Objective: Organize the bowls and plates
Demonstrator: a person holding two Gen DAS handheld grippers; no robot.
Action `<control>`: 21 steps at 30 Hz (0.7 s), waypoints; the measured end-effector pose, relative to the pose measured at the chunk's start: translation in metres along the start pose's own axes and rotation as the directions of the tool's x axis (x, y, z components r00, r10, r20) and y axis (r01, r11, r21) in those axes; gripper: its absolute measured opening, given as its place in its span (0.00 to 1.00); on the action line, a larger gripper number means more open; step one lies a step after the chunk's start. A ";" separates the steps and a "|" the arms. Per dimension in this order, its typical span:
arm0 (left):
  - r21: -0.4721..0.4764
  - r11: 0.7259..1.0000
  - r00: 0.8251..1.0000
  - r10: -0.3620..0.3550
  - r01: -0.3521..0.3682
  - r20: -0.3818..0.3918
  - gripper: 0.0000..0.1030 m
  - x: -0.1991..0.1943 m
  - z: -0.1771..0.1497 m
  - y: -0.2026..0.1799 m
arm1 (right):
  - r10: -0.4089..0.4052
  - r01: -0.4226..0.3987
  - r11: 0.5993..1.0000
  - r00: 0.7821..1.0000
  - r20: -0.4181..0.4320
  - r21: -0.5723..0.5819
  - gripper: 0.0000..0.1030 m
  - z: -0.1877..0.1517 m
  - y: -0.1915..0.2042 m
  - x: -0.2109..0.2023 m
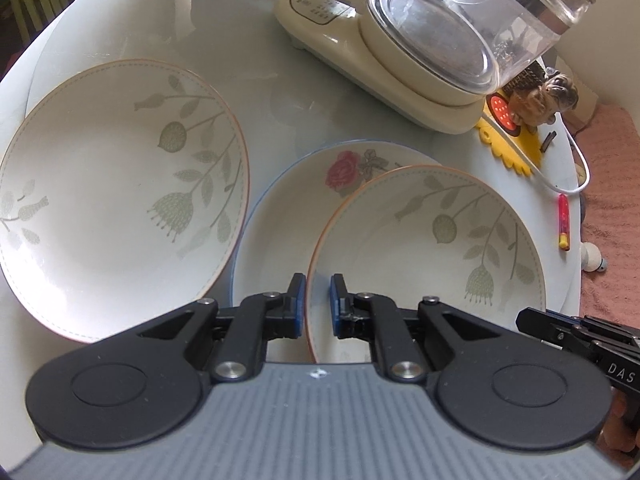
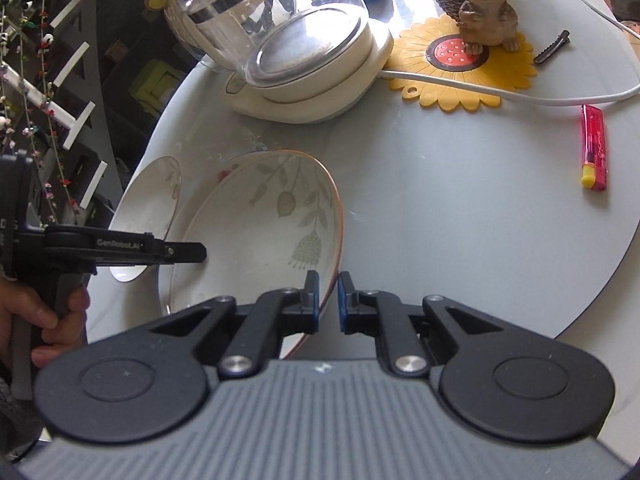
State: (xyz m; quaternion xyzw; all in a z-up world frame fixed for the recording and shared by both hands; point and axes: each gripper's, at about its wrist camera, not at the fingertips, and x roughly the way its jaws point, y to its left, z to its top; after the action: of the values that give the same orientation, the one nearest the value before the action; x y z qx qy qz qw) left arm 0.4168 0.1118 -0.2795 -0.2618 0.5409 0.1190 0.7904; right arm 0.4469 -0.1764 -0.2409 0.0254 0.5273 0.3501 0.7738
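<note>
Both claws have hold of the same dish. In the left wrist view, the left gripper is pinched on the near-left rim of the leaf-patterned plate at lower centre of the frame; in the right wrist view, the right gripper is clamped on that plate's opposite near rim, low in the middle. The jaws stand narrow in both cases, with only the thin porcelain edge between the blue pads.

The held plate sits over a rose-patterned plate, which peeks out behind and to its left. A second leaf-patterned plate lies apart at the left of the frame, on the round grey table.

What worries me is the grip: two narrow pinches on a slick glazed rim. If one hand tilts or lifts ahead of the other, the plate could twist out of a pad and drop onto the rose plate below, chipping both. Whether it is fully resting or partly raised I cannot tell.

The glass kettle on its cream base stands close behind, upper right in the left view; a swing backward could strike it. The white cord and the red lighter lie to the right, near enough to be swept off.
</note>
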 end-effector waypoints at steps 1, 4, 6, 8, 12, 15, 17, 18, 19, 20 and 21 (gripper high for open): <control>0.004 1.000 1.000 0.008 -0.008 0.001 0.13 0.000 0.001 -0.001 | -0.004 0.004 1.000 1.000 0.000 -0.001 0.12 0.000 0.001 0.001; 0.026 0.999 0.999 0.038 -0.038 0.007 0.14 0.001 0.003 -0.007 | -0.017 0.017 1.000 1.000 -0.006 0.010 0.11 0.000 0.003 0.005; 0.020 0.999 0.999 0.036 -0.036 0.007 0.14 0.001 0.003 -0.006 | -0.035 0.035 0.999 0.999 -0.003 -0.001 0.11 -0.001 0.007 0.008; 0.008 0.999 0.999 0.032 -0.032 0.006 0.14 0.000 0.005 -0.003 | -0.049 0.049 0.999 0.999 -0.003 -0.017 0.11 -0.002 0.011 0.011; -0.002 0.999 0.999 0.032 -0.032 0.005 0.18 -0.003 0.006 0.000 | -0.062 0.062 0.998 0.998 -0.012 -0.001 0.11 -0.003 0.013 0.016; -0.008 1.000 1.000 0.021 -0.021 0.004 0.21 -0.004 0.004 0.003 | -0.083 0.083 0.997 0.997 -0.005 -0.012 0.11 -0.004 0.017 0.019; -0.012 1.000 1.000 0.019 -0.019 0.012 0.21 -0.007 0.003 0.003 | -0.095 0.095 0.995 0.995 0.005 -0.031 0.11 -0.005 0.019 0.020; -0.011 1.000 1.000 0.018 -0.018 0.017 0.21 -0.008 0.002 0.004 | -0.101 0.102 0.994 0.995 0.009 -0.039 0.11 -0.005 0.020 0.020; -0.010 1.000 1.000 0.016 -0.016 0.024 0.21 -0.010 0.002 0.004 | -0.108 0.109 0.993 0.994 0.014 -0.043 0.11 -0.005 0.022 0.021; -0.010 1.000 0.999 0.011 -0.011 0.031 0.21 -0.013 0.002 0.004 | -0.113 0.113 0.993 0.994 0.016 -0.044 0.11 -0.005 0.022 0.021; -0.011 1.000 0.999 0.003 -0.002 0.037 0.22 -0.016 0.001 0.006 | -0.117 0.118 0.992 0.993 0.018 -0.044 0.11 -0.005 0.023 0.021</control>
State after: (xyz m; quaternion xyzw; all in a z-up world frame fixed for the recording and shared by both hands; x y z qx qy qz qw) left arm 0.4089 0.1190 -0.2663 -0.2631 0.5258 0.1277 0.7987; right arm 0.4350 -0.1491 -0.2509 -0.0204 0.5137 0.3156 0.7975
